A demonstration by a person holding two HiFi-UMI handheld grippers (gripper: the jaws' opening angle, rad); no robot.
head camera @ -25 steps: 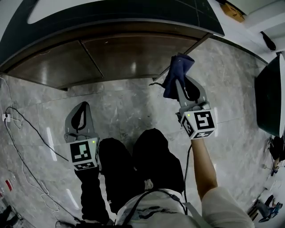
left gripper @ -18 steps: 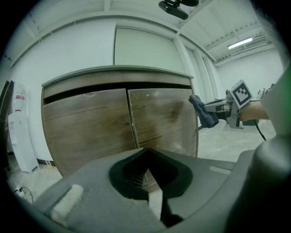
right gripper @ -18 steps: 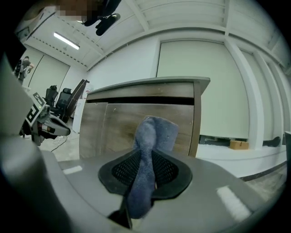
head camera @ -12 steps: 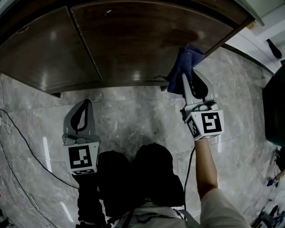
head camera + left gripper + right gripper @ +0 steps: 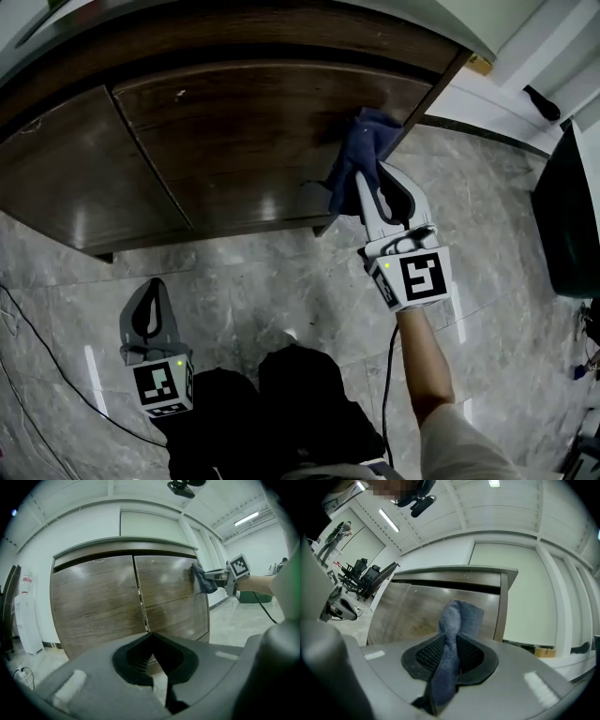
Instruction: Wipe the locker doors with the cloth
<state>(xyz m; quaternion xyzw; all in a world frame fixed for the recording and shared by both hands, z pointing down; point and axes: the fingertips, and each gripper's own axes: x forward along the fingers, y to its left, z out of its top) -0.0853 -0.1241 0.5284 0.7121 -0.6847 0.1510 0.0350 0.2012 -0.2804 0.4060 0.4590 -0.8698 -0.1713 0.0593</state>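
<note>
The locker has two brown wood-grain doors, a left door (image 5: 66,178) and a right door (image 5: 262,131). A dark blue cloth (image 5: 361,155) is bunched against the right door, close to its right edge. My right gripper (image 5: 370,183) is shut on the cloth, which runs up between its jaws as a twisted strip (image 5: 452,625). In the left gripper view the cloth (image 5: 201,578) sits high on the right door (image 5: 168,597). My left gripper (image 5: 155,286) hangs low over the floor, away from the doors, shut and holding nothing (image 5: 152,654).
Grey marble floor (image 5: 253,272) lies in front of the locker. A thin cable (image 5: 37,347) trails at the left. A dark object (image 5: 567,216) stands at the right. A white wall panel (image 5: 520,597) adjoins the locker, with a cardboard box (image 5: 544,652) at its foot. The person's legs (image 5: 300,403) are below.
My left gripper has sunk lower and nearer the person. The right gripper, still holding the cloth, has moved from the locker's lower right corner onto the right door's face.
</note>
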